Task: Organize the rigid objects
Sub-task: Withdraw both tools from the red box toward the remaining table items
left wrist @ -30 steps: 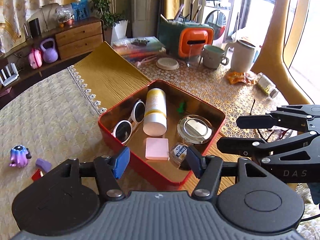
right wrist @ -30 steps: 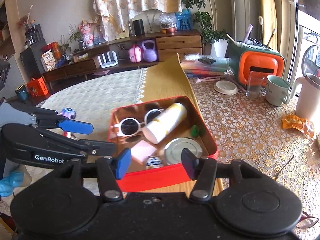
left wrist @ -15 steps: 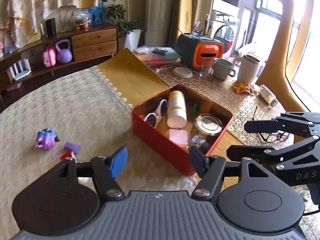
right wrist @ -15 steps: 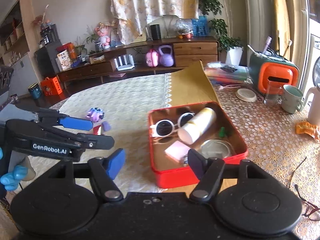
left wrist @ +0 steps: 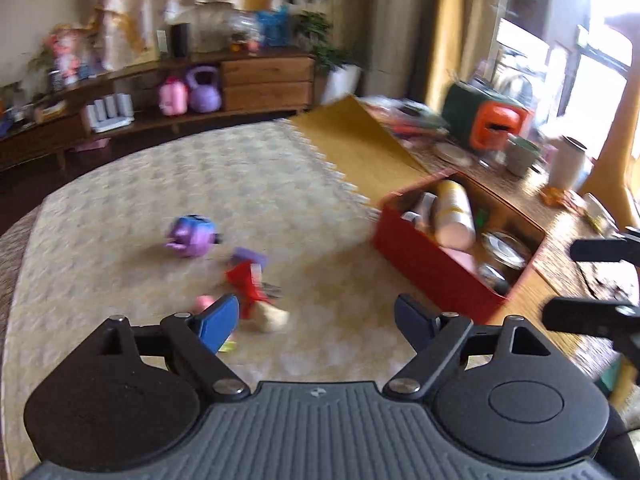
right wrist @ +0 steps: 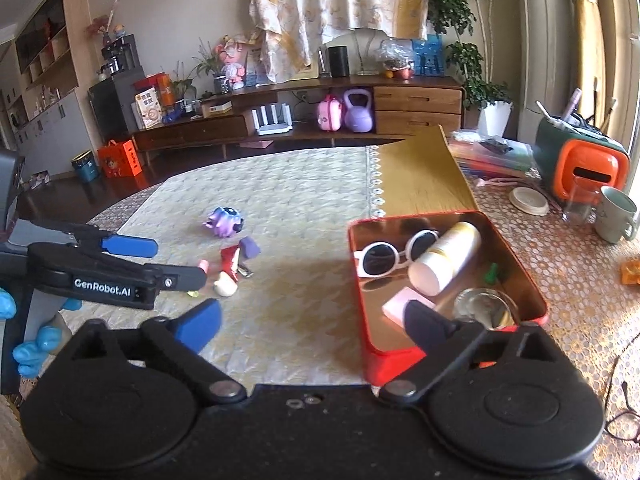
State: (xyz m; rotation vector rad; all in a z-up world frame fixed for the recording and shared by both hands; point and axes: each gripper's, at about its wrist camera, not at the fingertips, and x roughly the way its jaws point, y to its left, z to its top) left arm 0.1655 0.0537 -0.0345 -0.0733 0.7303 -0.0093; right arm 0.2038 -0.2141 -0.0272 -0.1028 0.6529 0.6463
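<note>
1. My left gripper (left wrist: 316, 318) is all black plastic: two round housings, a ribbed grey panel between them with a tiny logo, silver pivot screws.
2. Its finger pads (left wrist: 218, 322) are bright blue on one side, darker navy on the other.
3. My right gripper (right wrist: 314, 326) is the same build, with a plain black middle.
4. "GenRobot.AI" is printed in white on the left one's side; a blue glove (right wrist: 34, 350) grips its handle.
</note>
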